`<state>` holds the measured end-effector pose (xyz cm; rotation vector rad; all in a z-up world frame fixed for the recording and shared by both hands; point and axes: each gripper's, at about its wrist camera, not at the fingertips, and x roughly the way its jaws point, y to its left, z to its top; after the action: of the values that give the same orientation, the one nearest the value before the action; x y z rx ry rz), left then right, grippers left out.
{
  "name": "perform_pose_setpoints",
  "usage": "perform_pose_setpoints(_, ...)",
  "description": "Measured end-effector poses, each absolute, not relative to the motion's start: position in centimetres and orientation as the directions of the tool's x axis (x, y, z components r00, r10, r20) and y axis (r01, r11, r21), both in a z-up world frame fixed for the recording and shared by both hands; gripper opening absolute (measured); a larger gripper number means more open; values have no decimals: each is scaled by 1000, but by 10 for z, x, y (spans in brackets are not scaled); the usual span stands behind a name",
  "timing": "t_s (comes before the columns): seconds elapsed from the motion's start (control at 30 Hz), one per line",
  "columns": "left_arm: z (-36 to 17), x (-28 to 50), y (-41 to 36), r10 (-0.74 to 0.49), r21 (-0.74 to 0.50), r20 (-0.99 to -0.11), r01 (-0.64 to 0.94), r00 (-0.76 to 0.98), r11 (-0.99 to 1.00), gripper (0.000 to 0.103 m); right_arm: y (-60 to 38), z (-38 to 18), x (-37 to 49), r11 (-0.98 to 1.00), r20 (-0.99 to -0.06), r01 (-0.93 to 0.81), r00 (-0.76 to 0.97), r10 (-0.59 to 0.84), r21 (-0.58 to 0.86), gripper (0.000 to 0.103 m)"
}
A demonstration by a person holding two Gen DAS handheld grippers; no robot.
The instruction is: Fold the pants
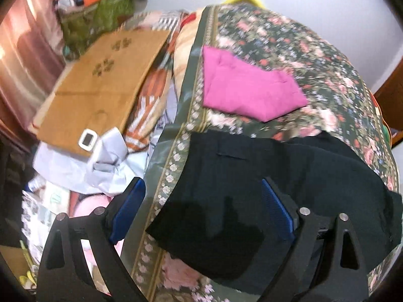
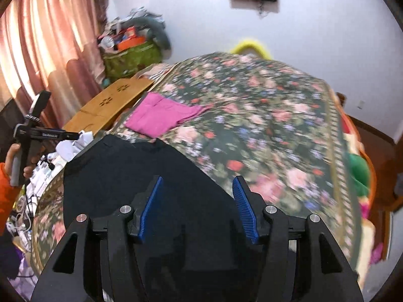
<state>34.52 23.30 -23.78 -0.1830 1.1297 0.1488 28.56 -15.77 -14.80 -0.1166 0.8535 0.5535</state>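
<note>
Black pants [image 1: 252, 188] lie folded flat on the floral bedspread [image 1: 289, 58], near its left border. My left gripper [image 1: 201, 183] is open above their left part, its blue pads [image 1: 277, 206] wide apart and empty. In the right wrist view the black pants [image 2: 141, 166] lie under my right gripper [image 2: 197, 182], which is open and empty above them. The left gripper's body shows at the far left of the right wrist view [image 2: 37, 130], held in a hand.
A folded magenta cloth [image 1: 246, 85] lies on the bedspread beyond the pants, also in the right wrist view [image 2: 163, 115]. A wooden board [image 1: 100, 85] and white clothes [image 1: 105, 161] lie left of the bed. A green bag [image 2: 131, 58] stands by the pink curtain [image 2: 45, 50].
</note>
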Motion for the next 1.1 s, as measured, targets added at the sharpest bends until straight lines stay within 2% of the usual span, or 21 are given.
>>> perform_pose_setpoints(0.2,-285,364,248,-85,-161,-936,-201,340,966,91,-102,-177,333,799,-796,-585,413,442,139,53)
perform_pose_setpoints(0.5,-333,370,244,-157,-194,-960,-144,233,970,85,-36,-228,393,753,-867,-623,236,439,212,50)
perform_pose_setpoints(0.57,-330,366,240,-172,-206,-952,-116,252,972,73,-24,-235,396,737,-874,-639,207,440,220,47)
perform_pose_setpoints(0.6,-328,364,240,-176,-212,-948,-112,265,971,60,-20,-238,397,729,-877,-646,191,441,226,42)
perform_pose_setpoints(0.63,-326,362,239,-175,-212,-944,-108,278,971,40,-14,-242,397,718,-881,-655,168,442,235,34)
perform_pose_setpoints(0.67,-324,358,237,-153,-188,-946,-99,287,977,33,-8,-246,395,709,-884,-664,153,441,239,30)
perform_pose_setpoints(0.7,-323,357,236,-132,-167,-946,-96,296,981,24,-4,-248,393,702,-888,-674,150,435,230,17)
perform_pose_setpoints(0.73,-320,352,236,-103,-140,-945,-100,312,985,8,0,-250,393,699,-894,-684,154,421,211,11)
perform_pose_setpoints(0.77,-320,349,237,-60,-99,-947,-108,315,989,4,5,-250,390,690,-898,-701,171,404,177,9)
perform_pose_setpoints(0.83,-319,340,244,-53,-99,-943,-127,328,987,4,8,-247,389,676,-895,-720,184,407,159,6)
perform_pose_setpoints(1.1,-312,291,254,93,35,-946,-187,311,982,3,50,-242,402,650,-889,-755,239,391,83,4)
